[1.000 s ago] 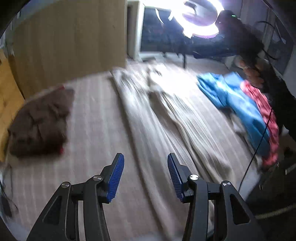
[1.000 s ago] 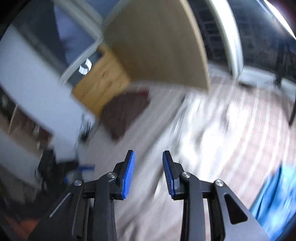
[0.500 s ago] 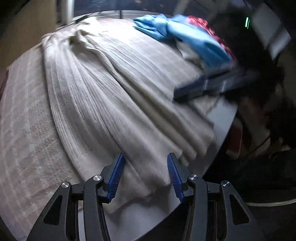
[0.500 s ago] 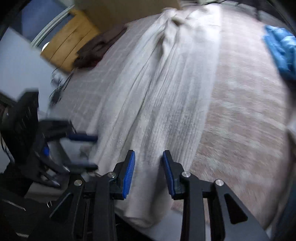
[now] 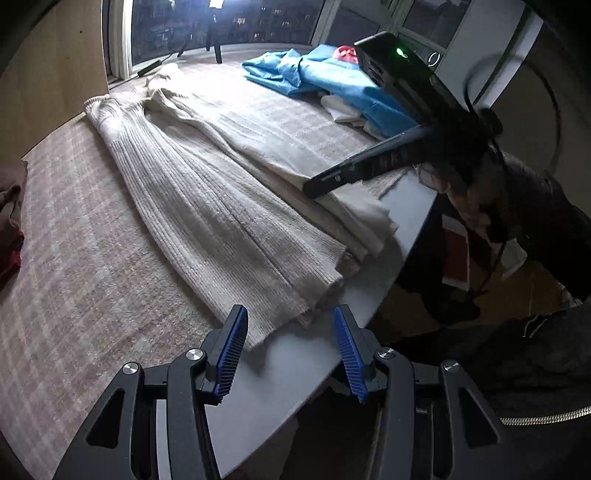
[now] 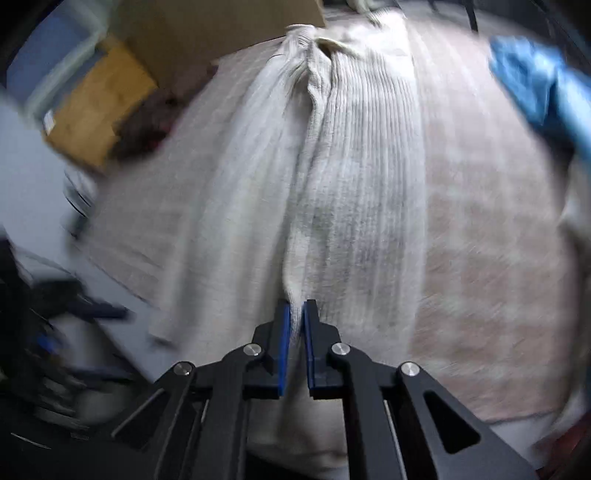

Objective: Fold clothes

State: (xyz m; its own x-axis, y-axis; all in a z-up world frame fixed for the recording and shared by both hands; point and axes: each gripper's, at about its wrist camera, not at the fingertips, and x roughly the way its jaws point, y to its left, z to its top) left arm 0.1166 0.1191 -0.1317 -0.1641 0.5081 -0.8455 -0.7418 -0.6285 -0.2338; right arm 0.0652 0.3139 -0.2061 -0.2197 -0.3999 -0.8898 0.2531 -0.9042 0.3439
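Left gripper [image 5: 290, 350] wide, empty, just off near hem of cream knit [image 5: 221, 206]. Right gripper [image 6: 294, 325] pinches knit's hem fold. Blue cloth [image 5: 325, 81] far right.

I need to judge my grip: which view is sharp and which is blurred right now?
Left wrist view: sharp, dim, with window glare at top; cream knit garment crisp. Right wrist view: motion-blurred, worst at the edges; right tongs stay readable, pinching the knit.

Checked blanket [image 5: 74, 258]; cardboard box [image 6: 96, 107]; window [image 5: 229, 22].
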